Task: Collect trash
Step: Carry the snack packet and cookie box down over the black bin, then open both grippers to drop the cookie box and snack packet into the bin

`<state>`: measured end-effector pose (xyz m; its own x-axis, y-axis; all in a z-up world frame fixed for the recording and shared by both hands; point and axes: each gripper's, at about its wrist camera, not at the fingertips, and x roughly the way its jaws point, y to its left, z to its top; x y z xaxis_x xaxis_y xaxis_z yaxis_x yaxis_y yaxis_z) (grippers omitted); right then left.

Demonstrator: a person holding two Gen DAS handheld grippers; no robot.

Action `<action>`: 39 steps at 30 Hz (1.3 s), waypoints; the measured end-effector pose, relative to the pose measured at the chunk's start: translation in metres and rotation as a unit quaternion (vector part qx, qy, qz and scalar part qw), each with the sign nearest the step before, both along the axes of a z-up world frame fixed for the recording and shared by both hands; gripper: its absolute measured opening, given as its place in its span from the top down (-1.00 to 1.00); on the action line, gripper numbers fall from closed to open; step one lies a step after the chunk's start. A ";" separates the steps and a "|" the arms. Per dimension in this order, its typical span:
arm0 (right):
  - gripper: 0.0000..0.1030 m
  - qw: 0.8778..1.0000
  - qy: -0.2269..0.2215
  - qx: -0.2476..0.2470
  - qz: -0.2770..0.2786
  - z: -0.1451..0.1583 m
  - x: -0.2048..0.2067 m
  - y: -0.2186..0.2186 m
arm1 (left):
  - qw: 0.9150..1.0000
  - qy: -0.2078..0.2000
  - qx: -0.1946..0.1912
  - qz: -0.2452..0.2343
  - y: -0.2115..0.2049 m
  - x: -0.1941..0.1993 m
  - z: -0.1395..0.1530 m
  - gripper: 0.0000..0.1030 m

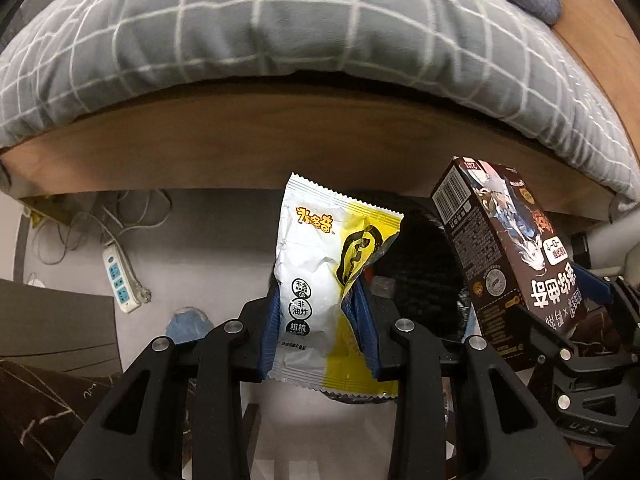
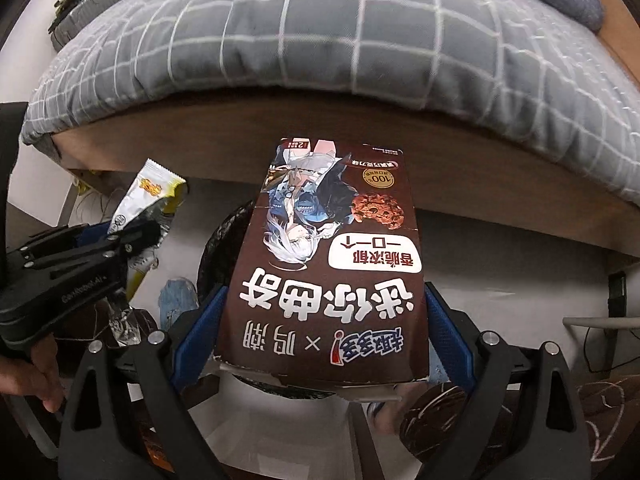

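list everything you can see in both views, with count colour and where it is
snack wrapper: 1, white and yellow, clamped upright in the left tool
cookie box: 1, dark brown with white print, clamped in the right tool, print upside down
black bag: 1, black, on the floor behind the wrapper and box
blue item: 1, light blue, on the floor left of the bag; cannot tell what it is
power strip: 1, white with blue sockets, on the floor at left, cables beside it
bed frame: 1, brown wood, across the back
duvet: 1, grey with white grid, over the bed
left tool: 1, black with blue pads
right tool: 1, black with blue pads
hand: 1, holding the left tool's handle
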<state>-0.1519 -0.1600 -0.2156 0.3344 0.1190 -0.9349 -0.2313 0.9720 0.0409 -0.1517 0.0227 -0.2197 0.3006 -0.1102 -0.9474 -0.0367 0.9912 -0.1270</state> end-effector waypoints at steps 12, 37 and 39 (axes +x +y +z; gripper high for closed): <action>-0.85 1.000 -0.019 -0.011 0.020 0.007 0.005 0.023 | 0.999 0.009 0.012 0.031 0.029 -0.005 -0.002 0.35; -0.85 0.994 -0.060 -0.020 -0.088 0.035 -0.006 -0.094 | 0.997 -0.005 0.005 -0.072 -0.091 0.016 0.010 0.18; -0.85 0.993 -0.065 -0.020 -0.092 0.035 -0.007 -0.094 | 0.997 -0.011 0.010 -0.076 -0.096 0.014 0.010 0.06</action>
<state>-0.1592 -0.2545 -0.1806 0.4646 0.0089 -0.8855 -0.0505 0.9986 -0.0165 -0.1374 -0.0737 -0.2094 0.3022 -0.1373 -0.9433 0.1171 0.9874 -0.1061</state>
